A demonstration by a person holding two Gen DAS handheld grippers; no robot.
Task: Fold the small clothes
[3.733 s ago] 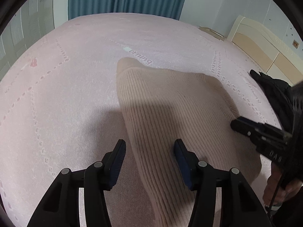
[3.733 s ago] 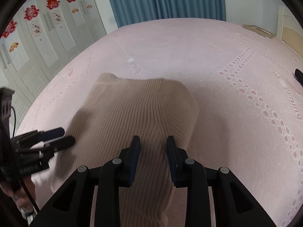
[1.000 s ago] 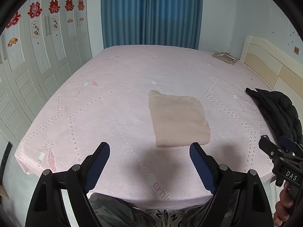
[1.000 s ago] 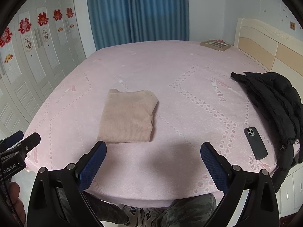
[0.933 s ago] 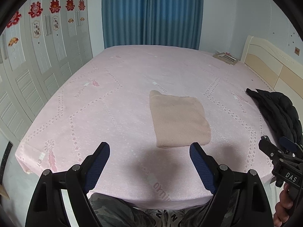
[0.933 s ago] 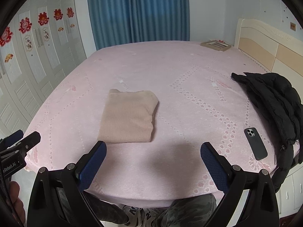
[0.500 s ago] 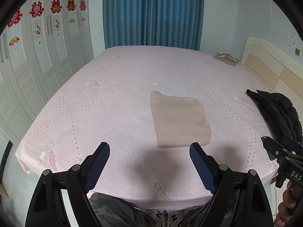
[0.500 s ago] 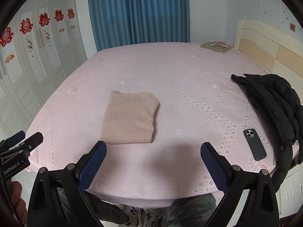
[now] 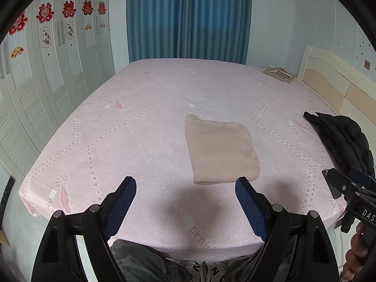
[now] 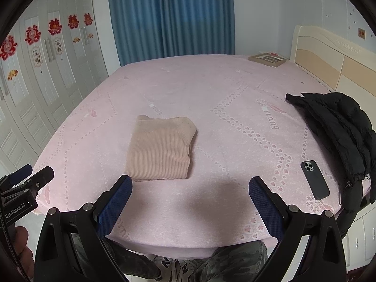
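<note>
Fold looks finished: beige knit [image 9: 221,150] lying squared near the middle of the bed [image 9: 141,122]. Left gripper [image 9: 185,197] and right gripper [image 10: 190,192] held back, spread wide, empty. Next, probably fetching another garment.

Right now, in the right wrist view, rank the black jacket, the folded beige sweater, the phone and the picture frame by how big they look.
1. black jacket, partly draped off the bed's edge
2. folded beige sweater
3. phone and picture frame: unsure. They look alike in size, but the frame lies much farther away.
</note>
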